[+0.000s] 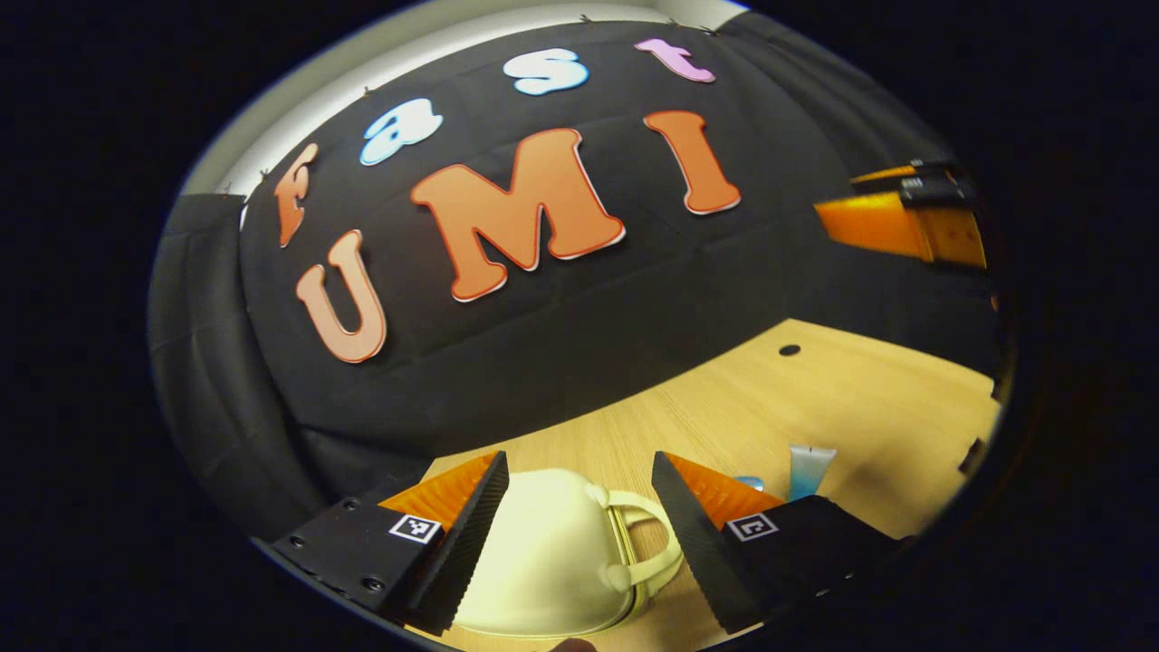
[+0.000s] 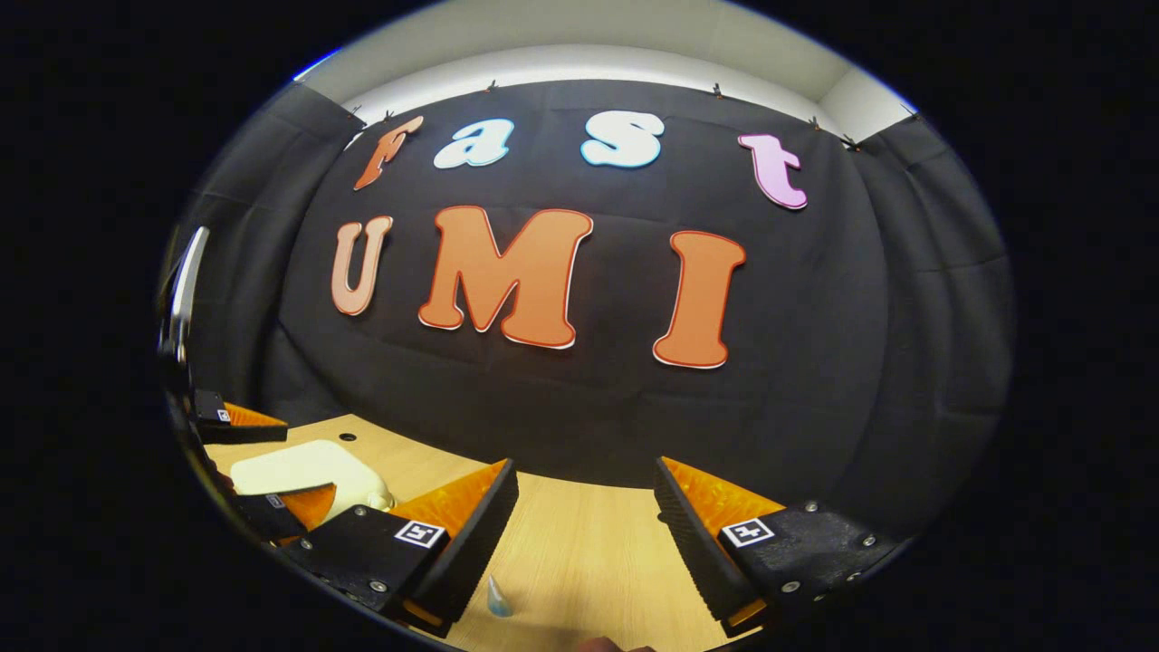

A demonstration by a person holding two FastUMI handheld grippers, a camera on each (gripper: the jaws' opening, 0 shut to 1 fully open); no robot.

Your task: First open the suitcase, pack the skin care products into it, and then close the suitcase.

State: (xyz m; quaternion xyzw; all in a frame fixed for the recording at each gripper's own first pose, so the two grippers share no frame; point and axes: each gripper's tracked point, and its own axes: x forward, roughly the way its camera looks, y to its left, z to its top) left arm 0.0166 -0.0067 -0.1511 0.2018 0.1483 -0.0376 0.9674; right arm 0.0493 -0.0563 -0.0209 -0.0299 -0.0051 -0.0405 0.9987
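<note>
The small cream suitcase [image 1: 543, 552] lies shut on the tabletop [image 1: 815, 398], near its front edge. Its shell looks hard, smooth and likely slippery, and light; the looped handle [image 1: 647, 543] or the seam edge seems the surest hold. The left gripper [image 1: 579, 534] hovers over it, fingers wide. A soft blue tube [image 1: 809, 471] lies beside. The right gripper [image 2: 584, 543] hangs spread, empty.

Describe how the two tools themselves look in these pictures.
Each tool, left and right, has two wedge-shaped fingers with ribbed inner faces. Both sit on dark blocks with visible screws. Every block carries a small square black-and-white marker.
</note>
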